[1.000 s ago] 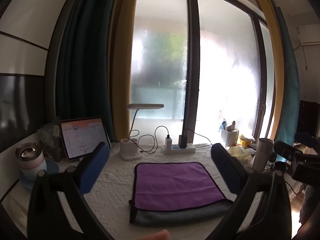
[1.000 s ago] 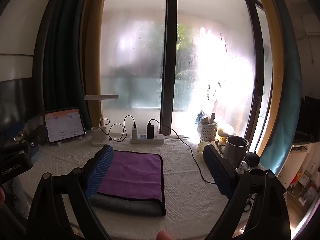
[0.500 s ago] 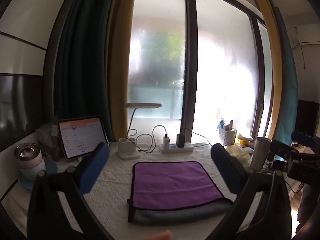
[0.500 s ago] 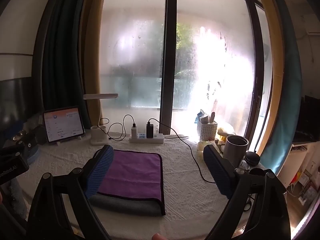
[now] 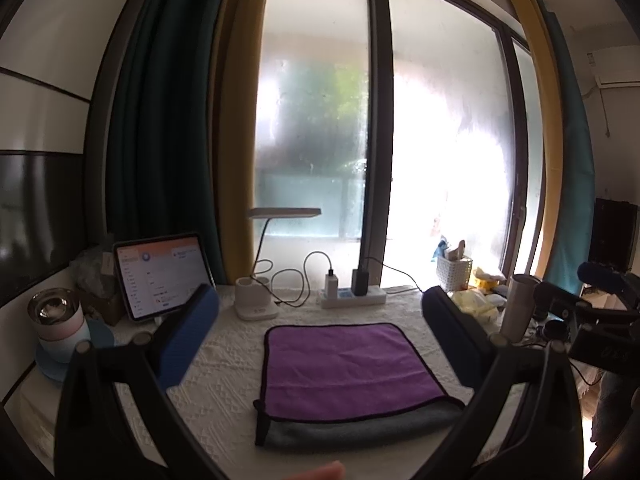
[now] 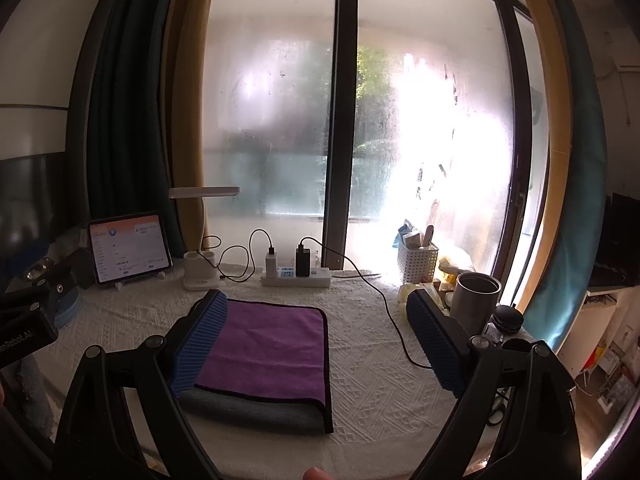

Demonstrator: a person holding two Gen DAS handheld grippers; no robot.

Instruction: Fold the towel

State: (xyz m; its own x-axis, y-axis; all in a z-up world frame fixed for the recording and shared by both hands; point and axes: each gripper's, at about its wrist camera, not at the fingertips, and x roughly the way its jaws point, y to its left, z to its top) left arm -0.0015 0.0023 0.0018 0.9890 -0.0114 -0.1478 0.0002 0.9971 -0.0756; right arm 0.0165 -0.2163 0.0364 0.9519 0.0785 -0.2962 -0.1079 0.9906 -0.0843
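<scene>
Towel (image 5: 348, 364) sits folded mid-table (image 5: 224, 364), gray layer poking out near us. Both tools, left tool (image 5: 320, 340) and right tool (image 6: 316, 344), hang wide open, empty. We'd pinch both near corners evenly.

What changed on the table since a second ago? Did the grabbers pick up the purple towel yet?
Not yet. Almost nothing changed: the left gripper drifted a little, so its view shifted slightly, and the right gripper barely moved. Both stayed open, holding nothing. The purple towel lies flat on the white tablecloth, folded once as before, with its grey underside showing along the near edge.
</scene>
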